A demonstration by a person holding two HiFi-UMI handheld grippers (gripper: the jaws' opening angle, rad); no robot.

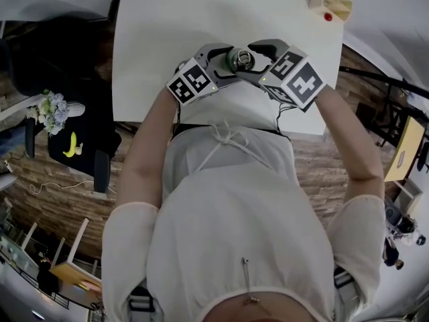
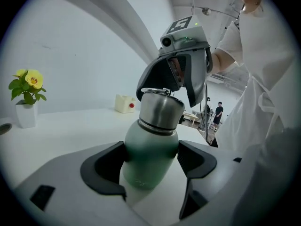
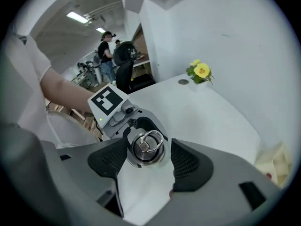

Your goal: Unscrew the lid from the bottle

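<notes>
A pale green bottle (image 2: 149, 142) with a steel lid (image 2: 161, 111) stands upright on the white table (image 1: 167, 39), near its front edge. My left gripper (image 2: 150, 158) is shut on the bottle's green body, both dark pads pressed against its sides. My right gripper (image 3: 149, 155) reaches in from the opposite side and straddles the lid (image 3: 147, 146), whose ring handle lies on top. A narrow gap shows between the lid and the right-hand pad, so these jaws stand open around it. In the head view the two grippers (image 1: 228, 62) (image 1: 253, 60) meet over the lid (image 1: 240, 59).
A small yellow box with a red knob (image 1: 330, 4) sits at the table's far right corner. A white pot of yellow flowers (image 2: 27, 95) stands at the table's left end. A black chair (image 1: 74, 146) is on the floor to the left. People stand far off.
</notes>
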